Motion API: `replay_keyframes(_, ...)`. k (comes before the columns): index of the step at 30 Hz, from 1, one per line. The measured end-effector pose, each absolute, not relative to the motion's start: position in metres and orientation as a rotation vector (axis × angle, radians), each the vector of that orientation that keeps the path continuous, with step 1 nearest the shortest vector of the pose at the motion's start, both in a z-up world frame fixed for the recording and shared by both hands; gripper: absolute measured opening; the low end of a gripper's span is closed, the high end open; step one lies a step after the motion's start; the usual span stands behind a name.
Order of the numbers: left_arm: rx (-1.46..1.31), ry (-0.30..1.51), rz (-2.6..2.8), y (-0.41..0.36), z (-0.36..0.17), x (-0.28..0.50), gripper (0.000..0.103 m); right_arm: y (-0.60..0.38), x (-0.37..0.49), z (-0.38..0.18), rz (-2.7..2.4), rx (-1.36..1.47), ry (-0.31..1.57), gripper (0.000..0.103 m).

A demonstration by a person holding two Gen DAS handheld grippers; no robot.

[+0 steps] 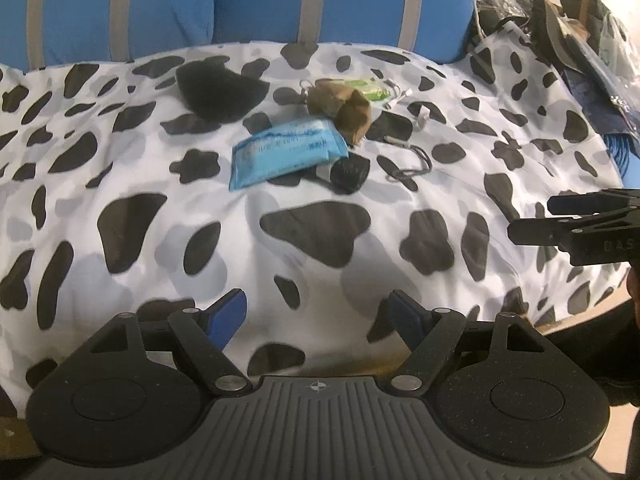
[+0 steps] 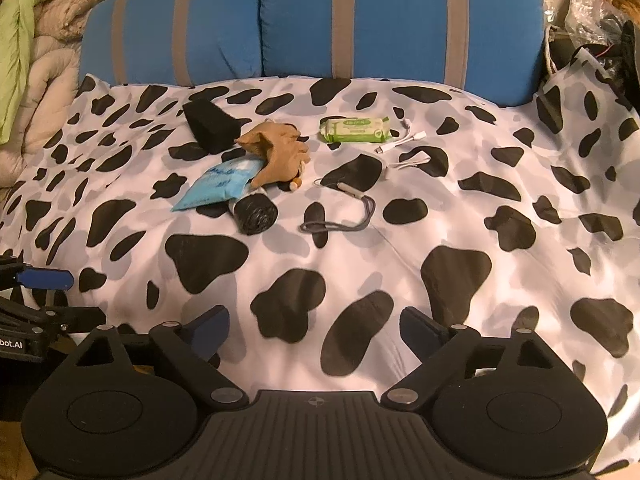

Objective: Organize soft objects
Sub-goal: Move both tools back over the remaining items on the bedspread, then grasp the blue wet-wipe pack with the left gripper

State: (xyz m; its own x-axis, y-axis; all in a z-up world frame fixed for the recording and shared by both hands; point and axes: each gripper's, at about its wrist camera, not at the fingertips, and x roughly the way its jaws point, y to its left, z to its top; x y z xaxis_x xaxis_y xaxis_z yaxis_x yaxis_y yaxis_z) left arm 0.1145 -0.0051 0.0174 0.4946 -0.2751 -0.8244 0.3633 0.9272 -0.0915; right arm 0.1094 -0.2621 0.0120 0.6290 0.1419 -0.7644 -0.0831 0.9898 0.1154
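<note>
Both grippers, left (image 1: pixel 318 312) and right (image 2: pixel 314 326), hover wide open and empty over the bed's (image 2: pixel 460 216) near edge. The soft things, a blue pack (image 2: pixel 220 184), brown toy (image 2: pixel 276 152) and black roll (image 2: pixel 256 212), cluster ahead toward the pillows (image 2: pixel 360 20), the pack's long axis slanting, slightly nearer the left gripper.

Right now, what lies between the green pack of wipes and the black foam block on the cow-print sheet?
A crumpled tan cloth toy lies between the green pack of wipes and the black foam block, clearest in the right wrist view.
</note>
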Motion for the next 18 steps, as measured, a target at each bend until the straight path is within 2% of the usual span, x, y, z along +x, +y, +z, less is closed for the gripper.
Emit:
replay_keyframes(8,0.110,0.967,-0.378,-0.004,0.014,0.141,0.077,-0.266,0.135,0.004,0.146,0.060,0.881,0.087)
replay_keyframes(18,0.138,0.956,-0.375,-0.004,0.008,0.171,0.077,-0.272,0.176,-0.012,0.176,0.057,0.908,0.070)
